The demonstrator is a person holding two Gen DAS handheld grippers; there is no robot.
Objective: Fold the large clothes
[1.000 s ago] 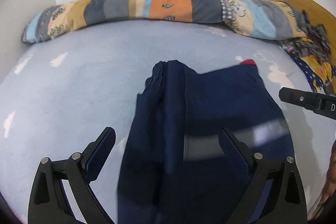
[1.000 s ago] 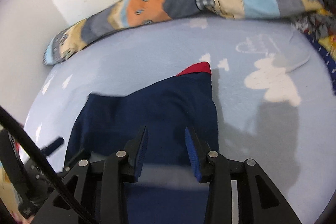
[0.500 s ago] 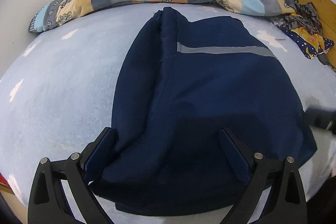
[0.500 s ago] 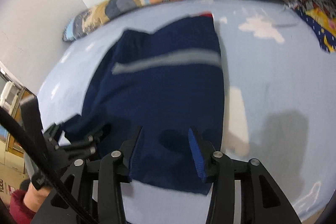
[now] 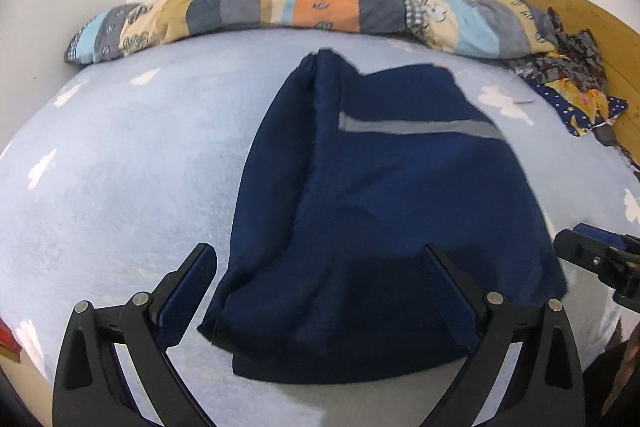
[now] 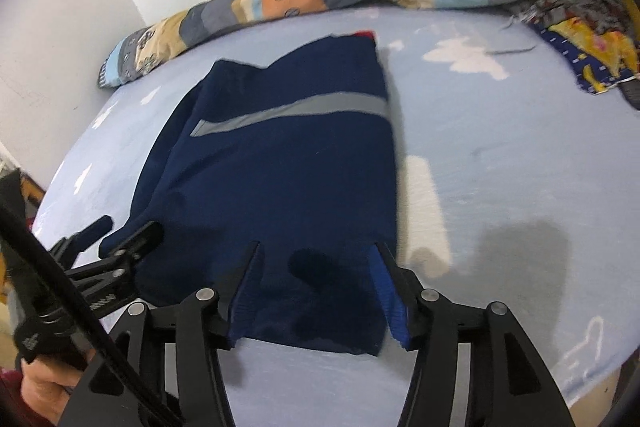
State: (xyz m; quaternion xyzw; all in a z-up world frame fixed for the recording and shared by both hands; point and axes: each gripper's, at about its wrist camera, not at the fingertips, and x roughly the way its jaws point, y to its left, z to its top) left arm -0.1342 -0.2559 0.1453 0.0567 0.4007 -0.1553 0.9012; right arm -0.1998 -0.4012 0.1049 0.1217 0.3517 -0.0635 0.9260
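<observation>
Navy garment (image 5: 384,211) now lies flat on light-blue sheet (image 5: 120,187), grey stripe up; a second ago near hem was lifted, bunched between jaws. Fold judged laid down; release under way.

Left gripper (image 5: 320,291): jaws spread wide, near-left corner between them, pads clear.

Right gripper (image 6: 316,283): jaws opening, near hem between them, unpinched.

Both grippers pitched down toward near hem.
</observation>
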